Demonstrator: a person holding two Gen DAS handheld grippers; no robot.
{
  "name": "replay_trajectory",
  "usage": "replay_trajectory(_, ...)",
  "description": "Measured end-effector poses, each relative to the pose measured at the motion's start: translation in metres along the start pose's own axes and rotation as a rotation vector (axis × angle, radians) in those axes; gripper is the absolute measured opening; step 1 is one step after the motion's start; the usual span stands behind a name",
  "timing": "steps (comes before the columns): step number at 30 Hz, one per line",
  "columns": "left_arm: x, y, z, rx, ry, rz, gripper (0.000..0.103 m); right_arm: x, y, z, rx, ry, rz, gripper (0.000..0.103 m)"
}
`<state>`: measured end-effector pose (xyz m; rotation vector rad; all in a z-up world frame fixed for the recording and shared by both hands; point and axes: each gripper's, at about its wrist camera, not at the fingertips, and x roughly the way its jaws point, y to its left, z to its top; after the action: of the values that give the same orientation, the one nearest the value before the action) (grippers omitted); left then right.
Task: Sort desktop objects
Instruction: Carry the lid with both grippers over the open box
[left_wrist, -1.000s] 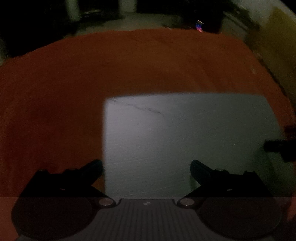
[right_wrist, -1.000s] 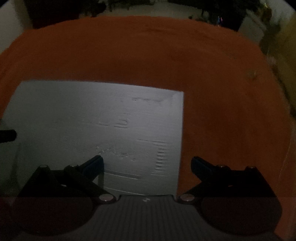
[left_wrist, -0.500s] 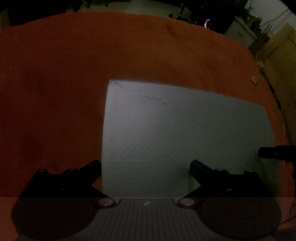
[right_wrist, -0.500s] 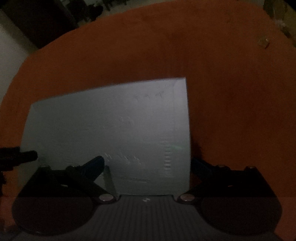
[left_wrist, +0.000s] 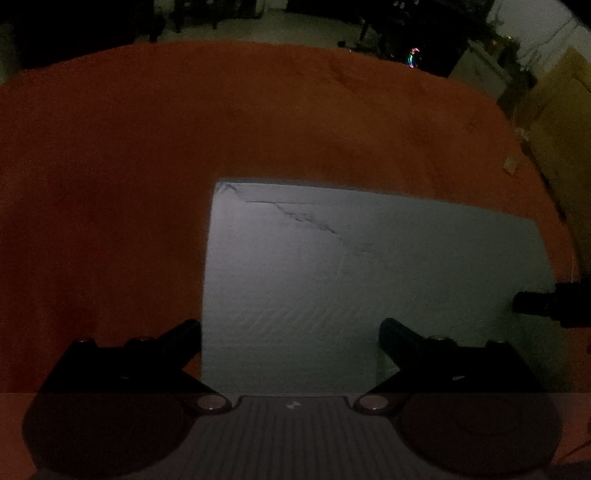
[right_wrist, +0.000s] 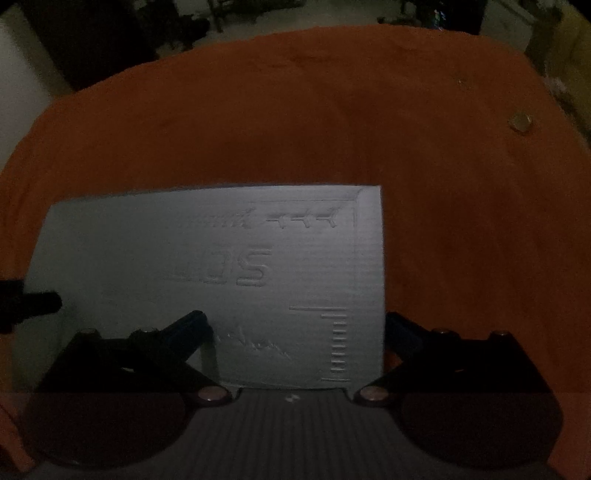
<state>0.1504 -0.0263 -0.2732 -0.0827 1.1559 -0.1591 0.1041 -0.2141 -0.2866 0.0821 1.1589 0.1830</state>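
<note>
One grey board is the only sizeable thing on the orange-covered counter, lying flat with its long axis running left to right across both views. In the right wrist view its face carries raised markings: characters, a ruled scale near the right edge and a jagged line low down. The left hand-held gripper sits over the board's left end, its left finger just off the left edge above the orange cloth and its right finger over the grey face. The right hand-held gripper mirrors that at the other end, with its left finger over the board and its right finger just past the right edge. Both stand with fingers spread wide and nothing between them. Each one's tip shows at the far side of the other's view, so the two flank the board about evenly and neither is clearly nearer. Whether the fingers touch the board or hover above it cannot be told in this dim light. A small pale object lies well apart on the cloth toward the far right. Any grip on the board would likely have to come at an end edge, since the face is too broad to span.
</note>
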Motion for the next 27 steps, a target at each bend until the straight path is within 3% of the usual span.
replay_trajectory(4, 0.002, -0.010, -0.008, 0.075, -0.008, 0.024, 0.103, 0.007, -0.003, -0.010, -0.010, -0.030, -0.008, 0.103)
replay_trajectory(8, -0.007, -0.020, -0.017, 0.113, -0.018, 0.031, 0.102, 0.007, 0.004, -0.003, 0.010, 0.000, -0.007, 0.103)
replay_trajectory(13, -0.019, -0.033, -0.029, 0.161, -0.031, 0.039, 0.102, -0.021, 0.019, -0.013, 0.099, 0.038, -0.121, 0.102)
replay_trajectory(15, -0.023, -0.038, -0.034, 0.180, -0.036, 0.043, 0.102, -0.029, 0.030, -0.025, 0.074, 0.019, -0.116, 0.103)
replay_trajectory(19, -0.017, -0.042, -0.041, 0.177, -0.026, 0.047, 0.102, -0.022, 0.053, -0.039, -0.072, 0.064, -0.115, 0.102)
replay_trajectory(21, -0.014, -0.044, -0.045, 0.181, -0.047, 0.072, 0.102, -0.016, 0.064, -0.043, -0.120, 0.031, -0.150, 0.100)
replay_trajectory(27, -0.021, -0.042, -0.050, 0.222, -0.062, 0.078, 0.101, -0.012, 0.059, -0.043, -0.127, 0.020, -0.139, 0.100)
